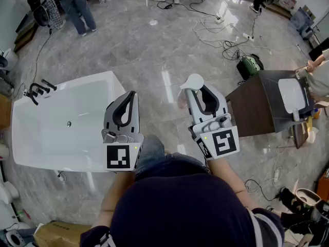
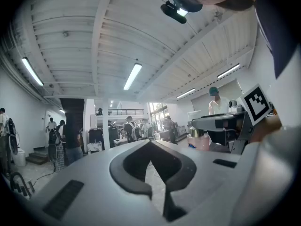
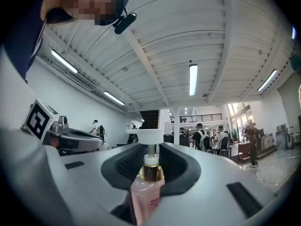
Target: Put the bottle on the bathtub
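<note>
Right tool (image 3: 149, 147): your jaws are partly closed and clamped on the pump bottle (image 3: 146, 192). The pads press on its neck and pink body. Gold collar and white pump head stand up between the jaw tips, bottle upright. In the head view the right tool (image 1: 201, 92) carries the bottle (image 1: 193, 81) in the air above the grey tiled floor (image 1: 154, 50). It is off to the right of the bathtub (image 1: 51, 133) and clear of it.

Left tool (image 2: 150, 141): jaws drawn together at the tips, nothing between them. In the head view the left tool (image 1: 131, 95) hangs over the tub's near right corner, so it sits between the bottle and the tub.

Surroundings:
- Bathtub is white, with a black faucet (image 1: 38, 90) on its far left rim.
- Dark vanity cabinet (image 1: 257, 107) with a white basin (image 1: 290, 94) stands to your right.
- Loose cables (image 1: 226, 40) and a green item (image 1: 250, 66), too small to tell what, lie on the floor beyond.
- A person (image 1: 77, 6) stands at the far left, well apart.
</note>
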`<action>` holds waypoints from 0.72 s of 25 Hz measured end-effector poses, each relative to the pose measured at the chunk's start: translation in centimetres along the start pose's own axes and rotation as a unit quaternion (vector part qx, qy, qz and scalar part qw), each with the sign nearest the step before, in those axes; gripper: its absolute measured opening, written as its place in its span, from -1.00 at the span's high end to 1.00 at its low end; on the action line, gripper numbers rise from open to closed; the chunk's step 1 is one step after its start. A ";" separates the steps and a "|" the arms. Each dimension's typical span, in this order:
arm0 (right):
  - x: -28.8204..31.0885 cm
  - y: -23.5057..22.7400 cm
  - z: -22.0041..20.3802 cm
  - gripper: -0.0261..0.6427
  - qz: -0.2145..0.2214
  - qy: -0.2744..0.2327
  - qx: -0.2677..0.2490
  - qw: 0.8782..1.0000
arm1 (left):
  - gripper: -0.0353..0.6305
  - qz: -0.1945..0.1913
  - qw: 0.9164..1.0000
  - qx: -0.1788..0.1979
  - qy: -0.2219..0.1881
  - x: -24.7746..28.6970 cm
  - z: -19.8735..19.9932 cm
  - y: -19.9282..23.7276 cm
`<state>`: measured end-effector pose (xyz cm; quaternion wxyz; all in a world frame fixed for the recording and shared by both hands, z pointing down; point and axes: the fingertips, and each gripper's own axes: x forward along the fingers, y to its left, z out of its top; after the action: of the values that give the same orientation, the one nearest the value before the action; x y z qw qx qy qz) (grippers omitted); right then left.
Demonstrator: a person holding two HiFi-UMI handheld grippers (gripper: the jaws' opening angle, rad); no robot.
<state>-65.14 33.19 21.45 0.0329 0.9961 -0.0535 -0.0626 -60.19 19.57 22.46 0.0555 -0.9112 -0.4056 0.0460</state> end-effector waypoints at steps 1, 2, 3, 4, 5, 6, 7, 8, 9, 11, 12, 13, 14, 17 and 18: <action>0.3 -0.4 -0.3 0.58 0.000 0.000 -0.002 1.000 | 0.83 -0.001 1.000 0.002 -0.004 0.4 -0.1 0.0; 0.6 -0.7 -0.5 0.58 -0.001 0.000 -0.004 1.000 | 0.83 -0.003 1.000 0.003 -0.008 0.9 -0.1 0.0; 0.8 -1.1 -0.8 0.59 -0.001 0.000 -0.005 1.000 | 0.83 -0.004 1.000 0.004 -0.011 1.2 -0.3 0.0; 1.0 -1.4 -1.1 0.58 -0.002 0.000 -0.003 1.000 | 0.82 -0.005 1.000 0.004 -0.012 1.6 -0.4 0.0; 1.3 -1.6 -1.4 0.58 -0.002 0.000 -0.001 1.000 | 0.83 -0.006 1.000 0.003 -0.011 1.9 -0.8 0.2; 1.8 -1.9 -1.7 0.58 -0.002 0.001 0.002 1.000 | 0.83 -0.006 1.000 0.001 -0.008 2.3 -1.2 0.5; 2.4 -2.0 -2.1 0.58 -0.001 0.004 0.006 1.000 | 0.83 -0.005 1.000 -0.003 -0.006 2.7 -1.6 1.0; 3.3 -2.1 -2.6 0.58 0.000 0.008 0.010 1.000 | 0.82 -0.005 1.000 -0.007 -0.005 3.2 -2.1 1.7; 4.5 -2.1 -3.0 0.58 0.003 0.012 0.012 1.000 | 0.82 -0.006 1.000 -0.011 -0.001 3.7 -2.7 2.6; 7.3 -1.8 -3.8 0.58 0.009 0.019 0.015 1.000 | 0.82 -0.008 1.000 -0.014 0.006 5.1 -4.0 4.9; 8.9 -1.7 -4.1 0.58 0.013 0.021 0.016 1.000 | 0.83 -0.006 1.000 -0.015 0.008 5.9 -4.4 6.2; 10.6 -1.6 -4.3 0.58 0.018 0.021 0.017 0.999 | 0.82 -0.002 1.000 -0.015 0.008 6.7 -4.8 7.5; 12.3 -1.5 -4.5 0.58 0.024 0.020 0.017 0.999 | 0.83 0.002 1.000 -0.015 0.008 7.6 -5.1 8.8; 18.1 -1.8 -4.8 0.58 0.038 0.013 0.019 0.999 | 0.83 0.009 1.000 -0.015 0.007 11.2 -5.9 12.9; 20.2 -2.0 -4.8 0.58 0.042 0.011 0.018 0.999 | 0.82 0.010 1.000 -0.019 0.005 12.7 -5.9 14.4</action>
<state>-44.36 33.20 23.64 0.0182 0.9940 -0.0960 -0.0490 -40.40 19.04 25.83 0.0401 -0.9164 -0.3967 0.0346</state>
